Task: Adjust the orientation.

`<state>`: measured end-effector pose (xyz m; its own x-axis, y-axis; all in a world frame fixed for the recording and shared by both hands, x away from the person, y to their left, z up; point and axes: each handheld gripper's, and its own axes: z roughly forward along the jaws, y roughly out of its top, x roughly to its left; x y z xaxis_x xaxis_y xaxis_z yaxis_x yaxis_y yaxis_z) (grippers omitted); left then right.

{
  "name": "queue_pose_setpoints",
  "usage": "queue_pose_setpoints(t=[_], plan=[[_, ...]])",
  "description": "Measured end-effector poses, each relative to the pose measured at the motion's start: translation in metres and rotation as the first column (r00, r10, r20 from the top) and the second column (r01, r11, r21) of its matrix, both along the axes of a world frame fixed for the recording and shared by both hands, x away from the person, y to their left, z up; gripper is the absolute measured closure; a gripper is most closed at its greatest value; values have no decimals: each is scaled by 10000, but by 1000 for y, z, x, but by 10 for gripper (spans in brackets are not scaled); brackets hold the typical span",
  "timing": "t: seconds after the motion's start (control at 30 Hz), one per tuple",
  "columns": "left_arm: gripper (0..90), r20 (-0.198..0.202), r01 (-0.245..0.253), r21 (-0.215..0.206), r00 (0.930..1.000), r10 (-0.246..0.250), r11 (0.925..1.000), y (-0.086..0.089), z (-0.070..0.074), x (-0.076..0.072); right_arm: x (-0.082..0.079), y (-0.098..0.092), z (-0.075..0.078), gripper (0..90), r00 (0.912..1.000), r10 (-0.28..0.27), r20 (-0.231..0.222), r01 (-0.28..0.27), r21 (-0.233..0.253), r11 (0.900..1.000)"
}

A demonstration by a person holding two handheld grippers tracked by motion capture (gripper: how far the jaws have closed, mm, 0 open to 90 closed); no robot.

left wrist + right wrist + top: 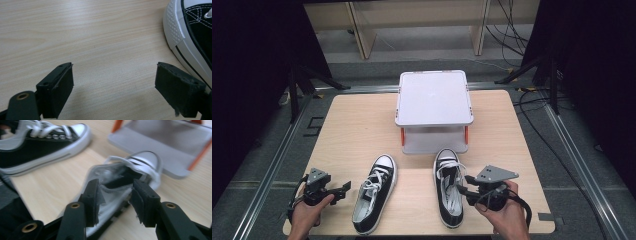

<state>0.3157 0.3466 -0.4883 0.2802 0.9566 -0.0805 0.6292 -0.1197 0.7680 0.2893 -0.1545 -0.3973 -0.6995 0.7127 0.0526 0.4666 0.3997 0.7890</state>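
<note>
High view: 2 black-and-white sneakers lie on the wooden table (362, 125), toes pointing toward a grey 2-tier rack (434, 97) at the far middle. The left sneaker (374, 192) lies just right of the left gripper (343, 187), not touching it. The right sneaker (449, 186) lies beside the right gripper (460, 191), whose jaws reach its side wall at the collar. The lower tier of the rack stands open just beyond the toe of the right sneaker.

Left gripper view: the jaws stand spread wide over bare table and hold nothing. The white rubber toe cap of the left sneaker (186, 32) lies near the right-hand jaw, with a little table between them.

Right gripper view: the picture is blurred. The jaws straddle the side wall of the right sneaker (117, 180) at the opening, 1 jaw inside against the grey lining and 1 outside. The gap is narrow, but I cannot tell whether the pads already pinch the wall.

Step in hand, as judged: gripping the right sneaker, probably for placement on the rack.
1. Seat the wall deep between the pads before closing.
2. Keep laces out of the pinch.
3. Expect the toe to sag on lifting; raise slowly.
</note>
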Motion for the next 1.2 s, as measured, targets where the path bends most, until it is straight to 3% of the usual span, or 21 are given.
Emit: queue_pose_setpoints(t=[0.13, 0.17, 0.33, 0.43, 0.5, 0.57, 0.6, 0.63, 0.67, 0.77, 0.8, 0.87, 0.97, 1.13, 1.17, 1.2], plan=[[148, -50, -36, 55, 10000, 36, 10000, 0, 0, 0, 5, -2, -12, 512, 9988, -92, -479, 83, -191, 9998], [148, -40, -30, 61, 10000, 30, 10000, 0, 1, 0, 7, 0, -18, 469, 9967, -239, -777, 220, -258, 9994], [148, -1, -29, -11, 10000, 29, 10000, 1, 0, 0, 15, 4, -28, 459, 9949, -198, -993, 187, -127, 9997], [148, -74, -115, 88, 9999, 116, 9999, 1, 1, 0, 17, 9, -33, 471, 9895, -280, -1420, 277, -42, 9996], [148, -52, -127, 25, 9999, 128, 9999, 1, 1, 0, 22, 11, -37, 482, 9924, -86, -1230, 47, -315, 9995], [148, -70, -102, 67, 9999, 102, 9999, 1, 1, 0, 23, 14, -38, 489, 9908, -146, -1348, 91, -418, 9991], [148, -74, -59, 34, 10000, 60, 10000, 1, 0, 0, 26, 14, -40, 489, 9936, 25, -1126, -82, -497, 9987], [148, -38, -74, 121, 10000, 74, 9999, 1, 0, 1, 24, 15, -39, 490, 9909, -239, -1324, 172, -513, 9985], [148, 3, -33, -16, 10000, 33, 10000, 0, 0, 1, 26, 14, -40, 502, 9935, -132, -1133, 60, -629, 9980], [148, -82, -90, 107, 9999, 91, 9999, 0, 1, 1, 30, 14, -42, 513, 9944, -109, -1048, 33, -720, 9974], [148, -106, -84, 79, 9999, 85, 9999, 0, 0, 1, 31, 15, -43, 512, 9924, -185, -1219, 108, -643, 9979], [148, -168, -61, 140, 9998, 64, 9999, 1, -2, 2, 34, 15, -45, 516, 9941, -116, -1082, 44, -667, 9978], [148, -129, -78, -11, 9999, 77, 10000, 1, -2, 2, 34, 16, -45, 542, 9925, -131, -1215, 52, -650, 9979], [148, -176, -90, 104, 9998, 92, 9999, 3, -2, 2, 38, 18, -51, 572, 9902, -114, -1390, 20, -682, 9977], [148, -119, -94, -105, 9999, 93, 9999, 1, -2, 2, 38, 18, -51, 582, 9890, -161, -1469, 60, -690, 9976], [149, -123, -121, 10, 9999, 121, 9999, 1, 0, 1, 39, 18, -52, 592, 9886, -155, -1499, 52, -683, 9977]])
